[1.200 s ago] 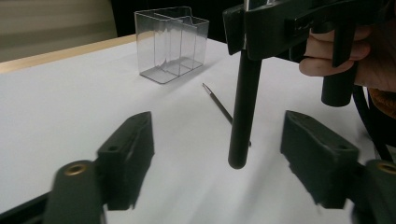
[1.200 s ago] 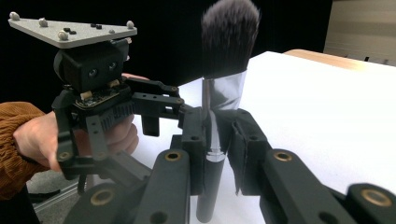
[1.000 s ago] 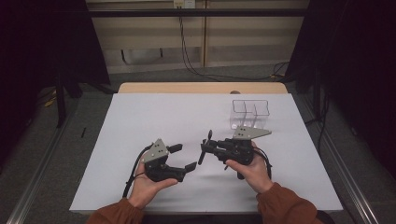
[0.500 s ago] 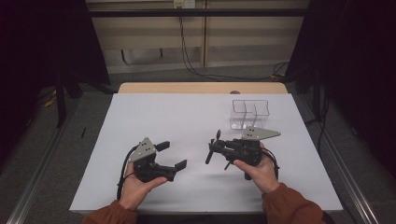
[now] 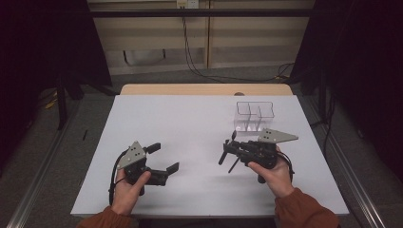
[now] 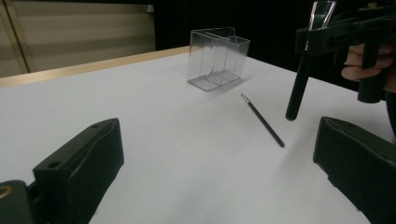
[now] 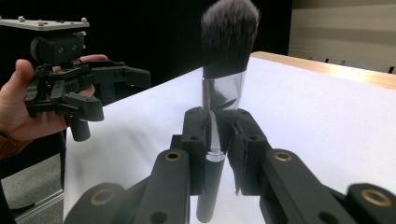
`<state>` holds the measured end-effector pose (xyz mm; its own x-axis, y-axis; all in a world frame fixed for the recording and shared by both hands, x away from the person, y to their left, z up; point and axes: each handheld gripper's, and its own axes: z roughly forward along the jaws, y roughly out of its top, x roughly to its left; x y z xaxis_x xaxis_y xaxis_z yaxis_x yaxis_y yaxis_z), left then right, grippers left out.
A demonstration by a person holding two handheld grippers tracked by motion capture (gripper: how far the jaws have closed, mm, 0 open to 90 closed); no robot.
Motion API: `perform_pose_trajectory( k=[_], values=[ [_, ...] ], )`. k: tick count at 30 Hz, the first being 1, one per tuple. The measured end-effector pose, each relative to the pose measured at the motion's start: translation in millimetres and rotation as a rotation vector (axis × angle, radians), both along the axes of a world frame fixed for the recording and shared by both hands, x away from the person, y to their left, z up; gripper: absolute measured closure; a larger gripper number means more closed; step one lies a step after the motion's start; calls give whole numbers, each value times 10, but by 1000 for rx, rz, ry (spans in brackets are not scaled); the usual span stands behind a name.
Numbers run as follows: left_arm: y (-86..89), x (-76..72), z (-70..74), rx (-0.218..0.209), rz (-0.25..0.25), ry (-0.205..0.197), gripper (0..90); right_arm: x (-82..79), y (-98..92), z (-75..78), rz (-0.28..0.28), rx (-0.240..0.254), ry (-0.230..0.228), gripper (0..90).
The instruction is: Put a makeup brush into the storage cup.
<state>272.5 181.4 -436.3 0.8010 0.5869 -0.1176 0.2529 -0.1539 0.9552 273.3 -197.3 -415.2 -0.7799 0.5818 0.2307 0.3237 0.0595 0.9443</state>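
A white-topped table [image 5: 199, 123] stands in the middle of a dim room, a strip of pale wood [image 5: 204, 89] showing along its far edge. Beyond the table a beige panelled wall [image 5: 157, 42] carries dark cables [image 5: 190, 52] that hang down to a grey floor [image 5: 62, 133]. Black curtains [image 5: 361, 57] close in on both sides of the table. A metal rail [image 5: 35, 185] runs along the floor left of it.
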Motion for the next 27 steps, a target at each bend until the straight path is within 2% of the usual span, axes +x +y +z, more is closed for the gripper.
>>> perform_pose_trajectory(
  k=[11,15,18,27],
  values=[
    [199,-31,21,15,45,-9,22,-28,-190,27,-49,2,-9,773],
    [286,-57,-16,1,72,-4,22,-42,-279,36,-72,7,-11,773],
    [341,-64,-48,14,83,0,23,-47,-350,47,-92,11,-14,773],
    [493,-107,-57,-17,136,-14,23,-49,-522,83,-138,16,-29,772]
  ],
)
